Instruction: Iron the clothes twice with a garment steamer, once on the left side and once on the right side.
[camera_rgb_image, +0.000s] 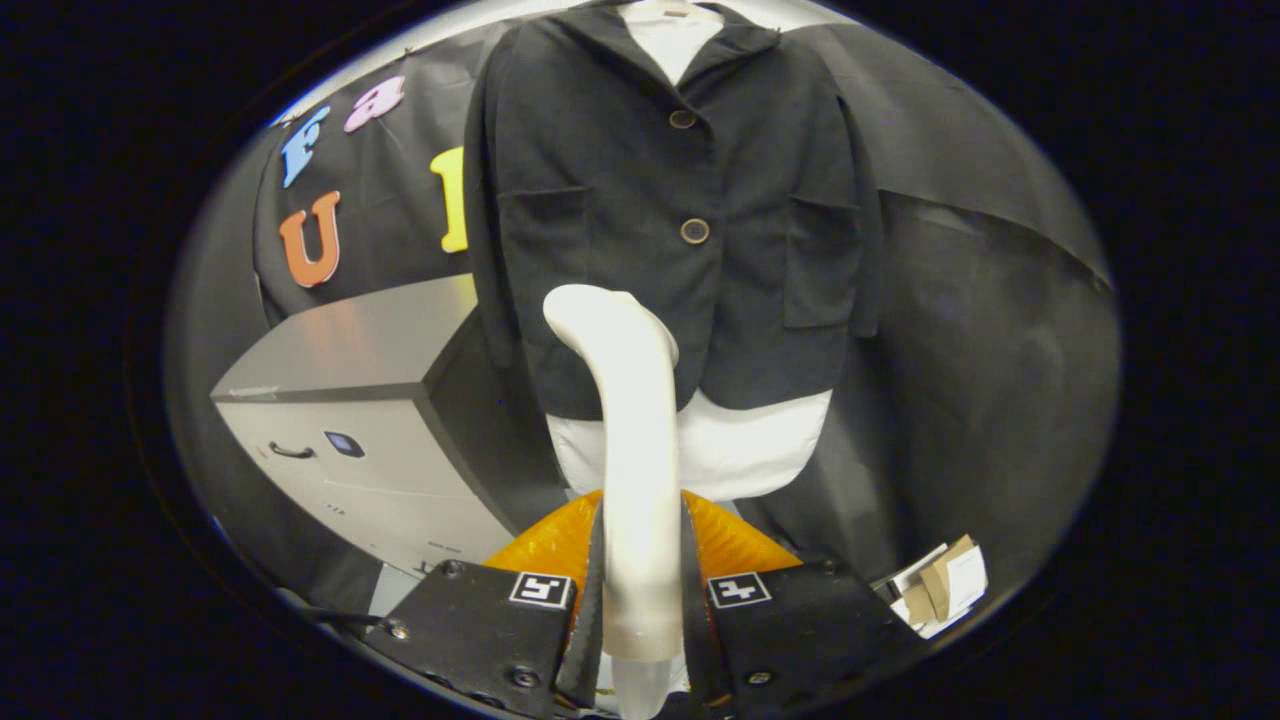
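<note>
My claw (640, 575) is clamped on the garment steamer (632, 450): both fingers press against the sides of its pale handle, which runs up between them and curves over at the top into a rounded head. That head sits in front of the lower part of the jacket (680, 220), a little to the left of its buttoned front edge; whether it touches the cloth or hangs just short of it I cannot tell.

The jacket is dark and hangs straight ahead of me, beyond my fingers. It has two round buttons (694, 231) down the middle (one above the other) and a patch pocket on each side of the chest. A white shirt (720, 450) shows under it, at the open collar above and again below the hem, where it hangs down behind the steamer's handle.

To the left of the clothes stands a grey cabinet (350, 420) with a dark handle on its front face and a small dark panel beside it. Something orange (560, 540) lies low behind my fingers, on both sides of the steamer handle. Off to the right, near the floor, sits a small heap of cardboard and paper scraps (940, 585).
</note>
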